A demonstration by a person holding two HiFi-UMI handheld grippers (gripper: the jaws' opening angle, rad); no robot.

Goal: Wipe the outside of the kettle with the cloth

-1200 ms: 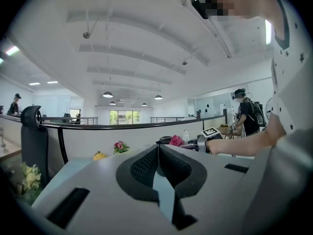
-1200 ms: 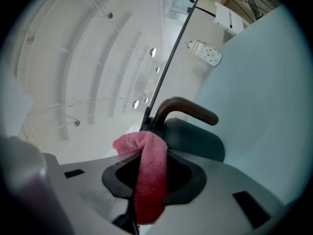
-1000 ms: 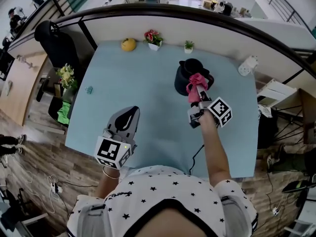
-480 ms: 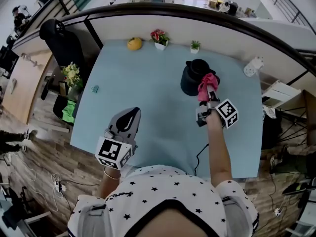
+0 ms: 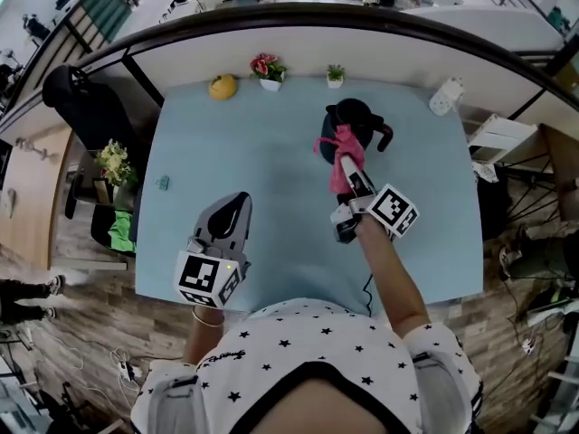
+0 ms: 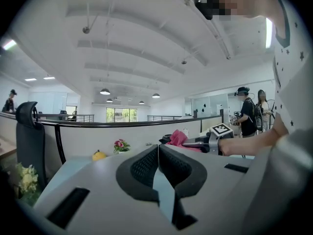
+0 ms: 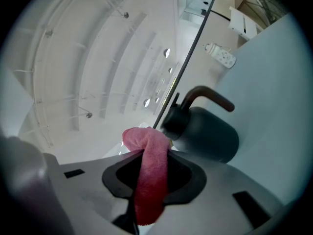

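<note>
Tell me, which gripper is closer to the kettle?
Right. The right gripper holds the pink cloth right beside the kettle; the left gripper sits far back, near the table's front edge.

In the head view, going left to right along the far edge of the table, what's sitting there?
yellow fruit-shaped ornament → pot of red flowers → small green plant → white power strip

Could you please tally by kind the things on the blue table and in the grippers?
Kettle: 1
Cloth: 1
Potted plants: 2
Yellow fruit: 1
Small teal object: 1
Total: 6
</note>
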